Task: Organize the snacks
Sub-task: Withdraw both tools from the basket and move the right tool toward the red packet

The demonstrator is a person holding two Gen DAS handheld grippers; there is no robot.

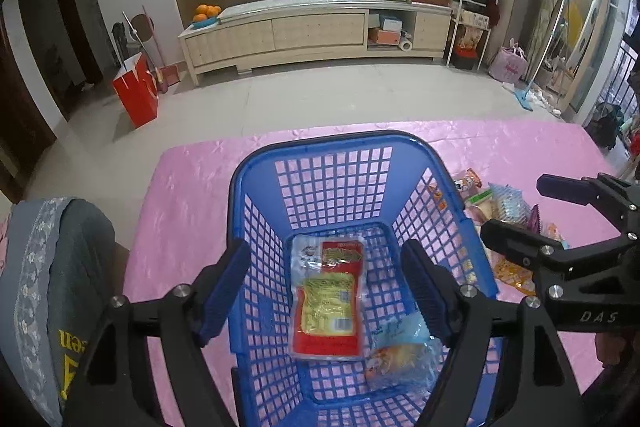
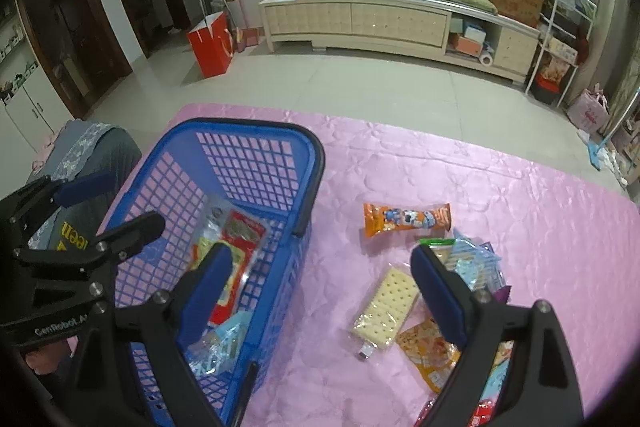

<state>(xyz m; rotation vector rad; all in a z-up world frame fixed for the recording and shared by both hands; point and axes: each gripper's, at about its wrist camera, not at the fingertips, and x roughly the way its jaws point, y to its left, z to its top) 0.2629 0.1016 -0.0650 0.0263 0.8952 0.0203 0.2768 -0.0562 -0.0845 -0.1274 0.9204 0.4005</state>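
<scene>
Pink-clothed table (image 2: 500, 187) carries a blue basket (image 1: 320, 143) holding two packets (image 1: 328, 291). Several snacks (image 2: 406, 219) remain loose at its three o'clock. Left gripper (image 1: 328, 287) and right gripper (image 2: 320, 295) jaws stand open, empty.

Table covered by a shiny pink quilted-pattern cloth (image 2: 500, 195). Directly on it: a blue plastic lattice basket (image 2: 256, 135) toward the left side; a long orange snack bar wrapper with cartoon print (image 2: 406, 219) near the middle, apart from the basket; a clear-wrapped rectangular cracker pack (image 2: 384, 305) closer in; an orange-yellow printed snack pouch (image 2: 428, 351) just beside the crackers; a pale blue striped packet (image 2: 476, 265) in a small pile with purple-edged wrappers, partly hidden.
</scene>
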